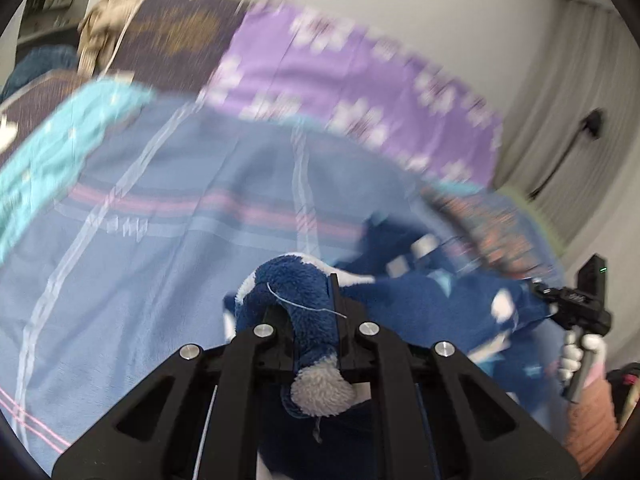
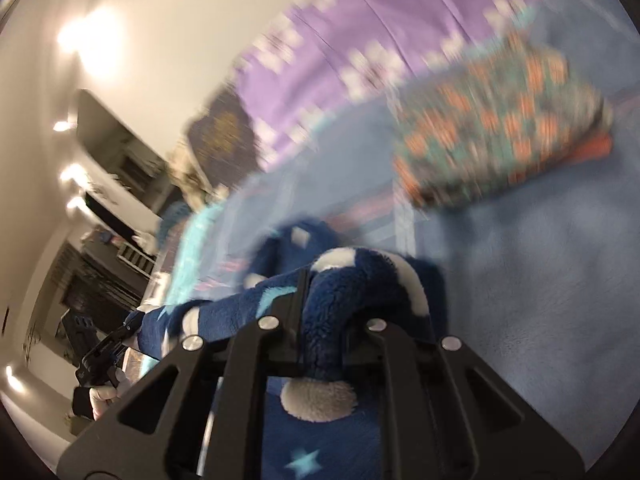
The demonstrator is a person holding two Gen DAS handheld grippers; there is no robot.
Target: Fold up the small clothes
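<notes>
1. Left hand-held gripper (image 1: pixel 310 344): clamped on fleece garment (image 1: pixel 432 300) corner.
2. Right hand-held gripper (image 2: pixel 320 344): clamped on the other corner, stretching the garment for folding.
3. Garment: held above bed (image 1: pixel 160 280).

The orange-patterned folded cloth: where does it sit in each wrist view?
Left wrist: orange-patterned folded cloth at right of centre, blurred, beyond the navy fleece garment.
Right wrist: upper right, lying on the blue bedsheet.
Shared landmark: the purple blanket behind it in both.
</notes>
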